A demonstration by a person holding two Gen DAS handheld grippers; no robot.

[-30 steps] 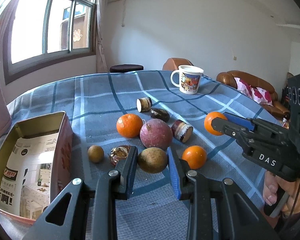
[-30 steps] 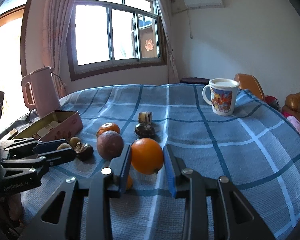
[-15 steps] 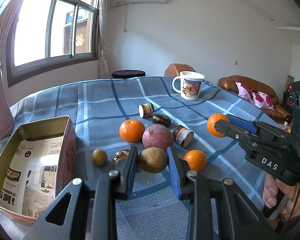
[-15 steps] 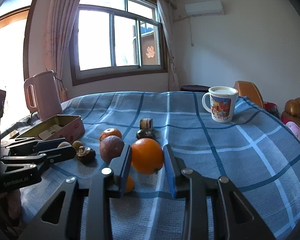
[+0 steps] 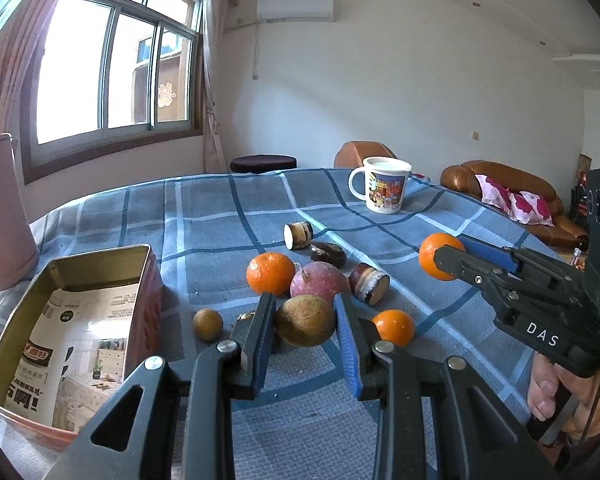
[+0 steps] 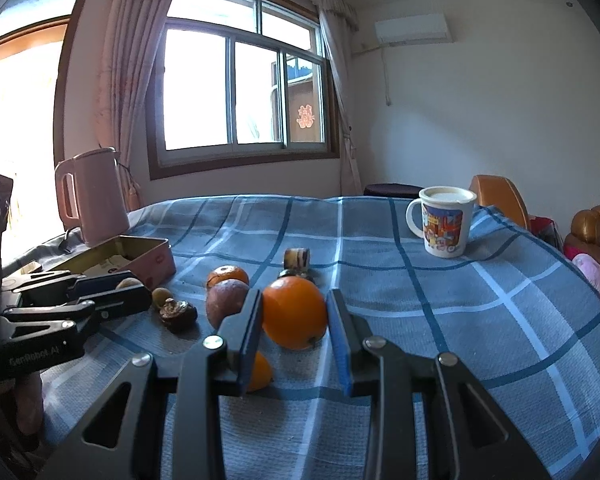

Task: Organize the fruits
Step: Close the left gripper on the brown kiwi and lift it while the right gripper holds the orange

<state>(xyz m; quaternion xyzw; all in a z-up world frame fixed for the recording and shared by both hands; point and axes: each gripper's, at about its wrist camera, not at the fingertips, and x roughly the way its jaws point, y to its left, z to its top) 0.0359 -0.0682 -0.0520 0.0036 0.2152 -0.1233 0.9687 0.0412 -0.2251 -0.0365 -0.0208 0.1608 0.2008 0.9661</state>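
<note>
Tools (image 5: 305, 322) clamp round, smooth fruit (image 5: 305, 321).

Home living rm: leather sofa (image 5: 512, 196), curtained window (image 6: 240, 92), wall AC (image 5: 296, 7), checked tablecloth (image 6: 380, 240).

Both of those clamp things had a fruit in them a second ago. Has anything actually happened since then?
Very little. The left gripper stays shut on the brown fruit and the right gripper on the big orange; both views have tipped up slightly, showing more wall and ceiling. Nothing was grabbed or dropped. The loose fruit, tin box and mug lie where they were.
</note>
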